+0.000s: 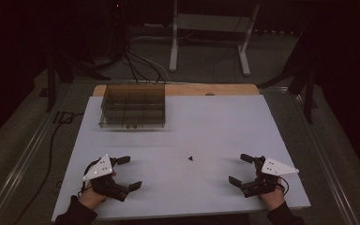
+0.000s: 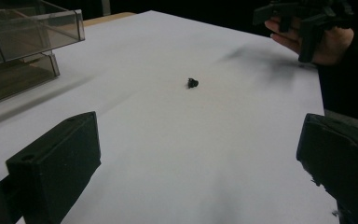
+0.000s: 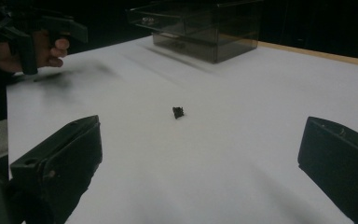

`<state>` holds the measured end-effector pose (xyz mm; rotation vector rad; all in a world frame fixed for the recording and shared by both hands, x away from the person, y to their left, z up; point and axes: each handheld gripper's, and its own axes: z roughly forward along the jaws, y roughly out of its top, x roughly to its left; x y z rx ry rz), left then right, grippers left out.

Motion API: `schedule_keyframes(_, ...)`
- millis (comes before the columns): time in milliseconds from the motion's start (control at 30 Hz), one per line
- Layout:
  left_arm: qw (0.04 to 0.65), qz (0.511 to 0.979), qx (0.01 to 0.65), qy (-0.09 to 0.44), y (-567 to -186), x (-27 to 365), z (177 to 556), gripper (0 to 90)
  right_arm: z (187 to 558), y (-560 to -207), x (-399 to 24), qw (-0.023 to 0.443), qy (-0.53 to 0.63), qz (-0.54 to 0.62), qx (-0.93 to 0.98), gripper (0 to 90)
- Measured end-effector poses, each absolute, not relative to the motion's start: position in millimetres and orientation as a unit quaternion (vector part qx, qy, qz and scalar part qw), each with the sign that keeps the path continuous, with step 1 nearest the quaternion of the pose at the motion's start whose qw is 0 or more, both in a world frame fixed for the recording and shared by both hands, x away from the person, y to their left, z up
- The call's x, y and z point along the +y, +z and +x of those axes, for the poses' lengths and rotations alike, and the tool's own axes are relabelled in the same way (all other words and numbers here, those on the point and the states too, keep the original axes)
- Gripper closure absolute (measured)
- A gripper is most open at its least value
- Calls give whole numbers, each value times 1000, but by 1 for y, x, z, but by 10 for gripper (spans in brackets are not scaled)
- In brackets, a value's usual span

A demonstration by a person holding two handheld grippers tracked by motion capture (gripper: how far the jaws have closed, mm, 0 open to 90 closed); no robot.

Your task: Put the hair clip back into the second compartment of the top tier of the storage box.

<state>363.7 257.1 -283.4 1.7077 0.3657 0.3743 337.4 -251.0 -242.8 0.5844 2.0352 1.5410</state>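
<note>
Small black part [image 1: 191,158] alone mid-table; clear drawer box [image 1: 132,106] far behind

1. The white table [image 1: 215,122] carries everything — a strip of bare wood shows along its far edge.
2. A smoky clear drawer box [image 1: 132,106] stands near the far left corner.
3. A small black part [image 1: 191,158] lies alone — toward the near edge, about midway across.

Small black part [image 3: 178,112] between spread jaws
</note>
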Motion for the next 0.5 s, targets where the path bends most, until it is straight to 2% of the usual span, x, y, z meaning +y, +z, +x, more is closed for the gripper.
schedule_keyframes(500,625,747,162,162,-283,261,362,6,341,-243,-253,253,570,227,748,0)
